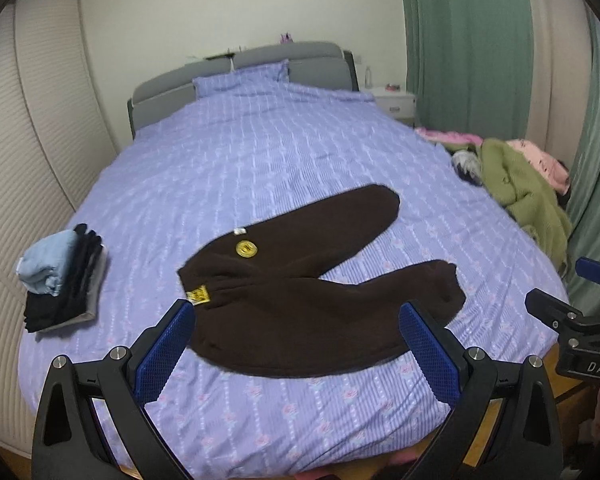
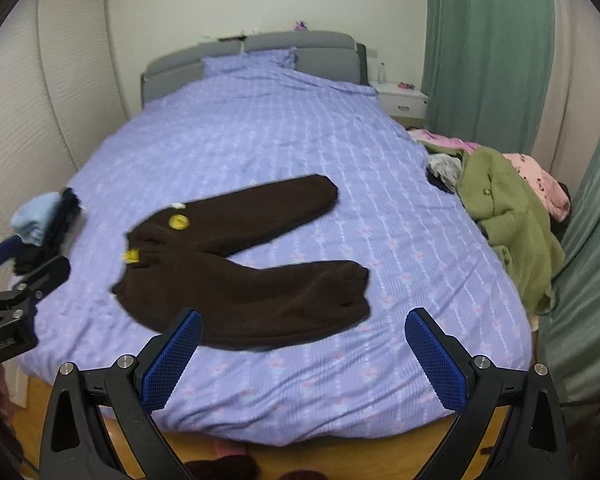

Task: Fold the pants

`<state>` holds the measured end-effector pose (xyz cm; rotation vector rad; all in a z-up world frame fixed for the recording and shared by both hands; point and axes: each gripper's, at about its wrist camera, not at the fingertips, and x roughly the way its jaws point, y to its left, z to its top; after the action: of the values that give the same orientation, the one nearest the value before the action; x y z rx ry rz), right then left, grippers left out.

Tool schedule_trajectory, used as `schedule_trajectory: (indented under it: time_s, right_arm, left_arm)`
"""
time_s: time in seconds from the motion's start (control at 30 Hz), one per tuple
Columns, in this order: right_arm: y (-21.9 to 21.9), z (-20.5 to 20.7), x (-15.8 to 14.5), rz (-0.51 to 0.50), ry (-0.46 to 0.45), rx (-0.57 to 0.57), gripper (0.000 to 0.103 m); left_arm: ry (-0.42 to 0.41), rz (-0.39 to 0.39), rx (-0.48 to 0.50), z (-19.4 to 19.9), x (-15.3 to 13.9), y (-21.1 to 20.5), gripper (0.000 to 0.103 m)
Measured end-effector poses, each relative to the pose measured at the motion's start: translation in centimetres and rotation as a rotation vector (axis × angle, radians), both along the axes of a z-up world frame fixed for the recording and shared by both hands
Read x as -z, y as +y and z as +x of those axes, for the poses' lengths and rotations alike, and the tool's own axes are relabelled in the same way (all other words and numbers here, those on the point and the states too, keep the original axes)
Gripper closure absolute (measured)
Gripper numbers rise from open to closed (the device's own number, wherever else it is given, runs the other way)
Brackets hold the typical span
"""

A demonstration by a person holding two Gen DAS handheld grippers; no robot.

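Dark brown fleece pants (image 1: 300,296) lay flat on the bed with the lilac patterned cover (image 1: 260,152), near its foot edge, waistband toward the left, two legs splayed apart in a V toward the right. Round yellow badge (image 1: 247,249) and a yellow tag at the waistband faced up. No fold made yet; the step in hand looked like the approach before the first fold.

Left gripper (image 1: 298,344) hovered above the foot of the bed over the waist end, blue-padded fingers (image 1: 166,354) spread wide, holding nothing. Right gripper (image 2: 304,354) hovered just short of the near leg's cuff end, fingers released as well, nothing between them. Neither touched the fabric.

Stack of folded clothes, light blue on top of black (image 1: 62,276), sat at the left side of the bed; heap of unfolded olive green and pink garments (image 1: 520,184) lay at the right side.

Next move likely called for pinching waist and cuff of one leg and bringing it over the other leg so the legs line up. Thick fleece, so a deep bite at the edge probably needed.
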<state>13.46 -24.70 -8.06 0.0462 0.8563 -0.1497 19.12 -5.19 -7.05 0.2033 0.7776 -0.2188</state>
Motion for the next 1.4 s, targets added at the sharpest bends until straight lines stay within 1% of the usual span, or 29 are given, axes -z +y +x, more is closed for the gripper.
schedule_trajectory:
  time_s: [0.07,0.1,0.13,0.17,0.2,0.27,0.3,0.37,0.43,0.5,0.57,0.67,0.77,0.83,0.9,0.97,1.0,1.07,1.2,1.23,1.3,1.37,1.4]
  right_arm:
    - [-1.3,1.4,1.3,-0.002,0.026,-0.018,0.010]
    - [-2.3,2.3,2.3,0.005,0.042,-0.033,0.011]
    - [-3.4,3.4,3.3,0.014,0.063,-0.047,0.015]
    - [-4.4,4.4,4.3,0.029,0.086,-0.064,0.021]
    - [-5.4,5.4,5.2,0.039,0.107,-0.079,0.023]
    - [-7.4,7.2,7.0,0.059,0.129,-0.103,0.034]
    - [-8.3,8.1,8.2,0.071,0.145,-0.112,0.036]
    - [-9.8,9.6,10.3,0.097,0.187,-0.129,0.043]
    - [-11.0,11.2,13.2,0.116,0.242,-0.153,0.049]
    - [-12.0,12.6,15.8,0.143,0.285,-0.163,0.052]
    - [-12.7,13.3,17.6,0.164,0.314,-0.159,0.057]
    - [-13.6,14.4,19.9,0.200,0.348,-0.159,0.058]
    - [-13.5,15.2,21.6,0.222,0.373,-0.185,0.060]
    - [-13.5,15.9,22.7,0.224,0.391,-0.194,0.064]
    - [-13.6,16.6,23.8,0.242,0.409,-0.190,0.064]
    - [-13.7,16.9,24.5,0.263,0.431,-0.188,0.072]
    - [-13.5,16.9,24.7,0.238,0.449,-0.183,0.074]
    - [-13.2,16.4,24.5,0.213,0.450,-0.181,0.079]
    - [-13.5,14.3,22.7,0.211,0.435,-0.147,0.082]
    - [-13.7,13.9,22.5,0.203,0.435,-0.132,0.089]
    - [-14.0,13.1,22.8,0.196,0.447,-0.119,0.089]
    - [-14.1,13.0,23.8,0.194,0.477,-0.113,0.089]
    - [-13.9,13.2,24.3,0.178,0.485,-0.113,0.089]
  left_arm:
    - [0.027,-0.009,-0.010,1.2,1.4,-1.5,0.000]
    - [0.044,-0.013,-0.022,1.8,2.4,-2.7,0.000]
    - [0.057,-0.012,-0.031,2.4,3.3,-3.6,0.000]
    - [0.073,0.001,-0.044,2.9,4.3,-4.7,0.000]
    - [0.090,0.012,-0.057,3.4,5.4,-5.8,0.000]
    - [0.123,0.017,-0.077,4.3,7.3,-7.7,0.000]
    - [0.146,0.016,-0.087,4.9,8.5,-8.7,0.000]
    - [0.195,0.020,-0.106,6.3,11.1,-10.8,0.000]
    - [0.229,0.028,-0.126,7.4,13.0,-12.3,0.000]
    - [0.259,0.032,-0.135,8.2,14.7,-13.5,0.000]
    - [0.281,0.041,-0.138,8.8,16.2,-14.7,0.000]
    - [0.310,0.057,-0.143,9.9,18.5,-16.1,0.000]
    - [0.341,0.062,-0.160,10.7,19.8,-16.4,0.000]
    - [0.355,0.067,-0.174,11.0,20.3,-16.4,0.000]
    - [0.367,0.070,-0.181,11.0,20.6,-16.3,0.000]
    - [0.378,0.070,-0.181,11.0,20.8,-16.4,0.000]
    - [0.381,0.077,-0.180,10.9,20.9,-16.4,0.000]
    - [0.384,0.086,-0.176,10.7,20.9,-16.5,0.000]
    - [0.395,0.084,-0.172,10.0,20.8,-16.4,0.000]
    - [0.401,0.082,-0.170,9.8,20.9,-16.3,0.000]
    - [0.411,0.088,-0.169,9.6,21.1,-16.3,0.000]
    - [0.421,0.098,-0.167,9.6,21.4,-16.4,0.000]
    - [0.424,0.101,-0.167,9.5,21.5,-16.4,0.000]
